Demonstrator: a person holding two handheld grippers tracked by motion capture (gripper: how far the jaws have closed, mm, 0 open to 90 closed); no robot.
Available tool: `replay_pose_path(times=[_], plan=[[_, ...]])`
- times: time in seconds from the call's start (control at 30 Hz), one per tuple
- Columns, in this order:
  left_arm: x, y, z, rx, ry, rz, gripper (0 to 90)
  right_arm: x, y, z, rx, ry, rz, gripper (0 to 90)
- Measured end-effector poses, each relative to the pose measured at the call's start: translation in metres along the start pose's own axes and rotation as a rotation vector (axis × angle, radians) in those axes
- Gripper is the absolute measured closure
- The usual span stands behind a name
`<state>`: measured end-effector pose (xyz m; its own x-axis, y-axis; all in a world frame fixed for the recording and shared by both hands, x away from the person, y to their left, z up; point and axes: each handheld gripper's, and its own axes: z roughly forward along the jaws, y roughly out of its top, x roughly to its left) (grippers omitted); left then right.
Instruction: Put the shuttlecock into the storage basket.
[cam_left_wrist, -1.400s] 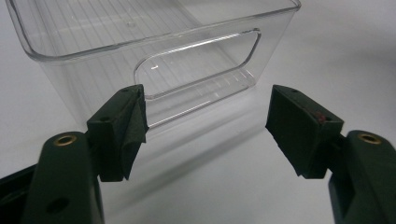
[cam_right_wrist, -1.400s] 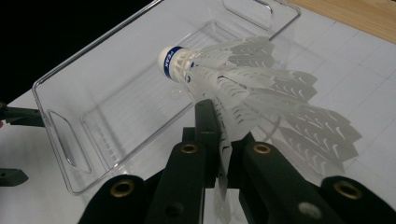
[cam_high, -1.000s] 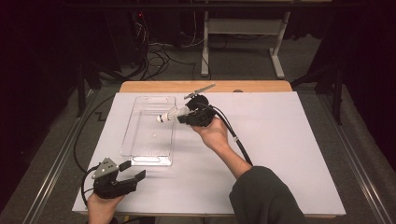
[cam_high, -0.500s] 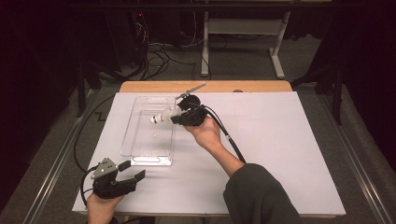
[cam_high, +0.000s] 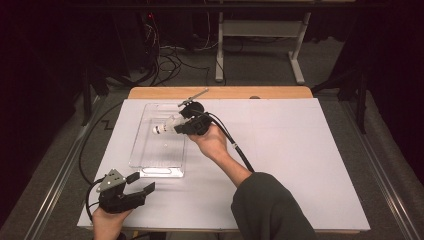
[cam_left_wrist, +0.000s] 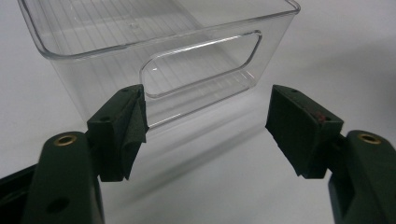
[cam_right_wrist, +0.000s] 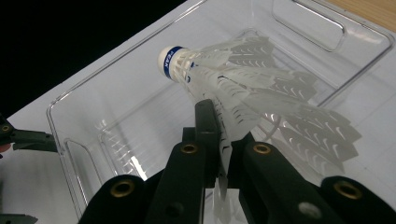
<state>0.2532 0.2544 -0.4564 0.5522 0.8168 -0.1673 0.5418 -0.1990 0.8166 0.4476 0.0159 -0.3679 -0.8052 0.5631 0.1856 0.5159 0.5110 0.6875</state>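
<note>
The right gripper (cam_right_wrist: 223, 140) pinched a shuttlecock (cam_right_wrist: 243, 93) by its feather skirt, cork forward, above the clear plastic bin (cam_high: 145, 150) for dropping in; the left gripper (cam_left_wrist: 205, 135) waited spread on the desk (cam_high: 300, 150).

Wooden table (cam_high: 220, 92); white sheet (cam_high: 300, 165) covering it; clear bin (cam_high: 145, 162) on sheet.

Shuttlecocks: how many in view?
1. The shuttlecock is clamped by its feather skirt in the right gripper, held over the clear bin. None visible elsewhere.
</note>
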Motion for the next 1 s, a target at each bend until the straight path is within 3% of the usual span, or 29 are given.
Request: replay_pose_path(times=[0.5,1.0], plan=[[0.000,0.000,-0.001,-0.004,-0.003,0.000,30.0,0.010,0.006,0.028,0.028,0.020,0.002,89.6],[0.000,0.000,-0.001,-0.006,-0.003,-0.002,30.0,0.016,0.008,0.050,0.081,0.001,-0.027,89.4]])
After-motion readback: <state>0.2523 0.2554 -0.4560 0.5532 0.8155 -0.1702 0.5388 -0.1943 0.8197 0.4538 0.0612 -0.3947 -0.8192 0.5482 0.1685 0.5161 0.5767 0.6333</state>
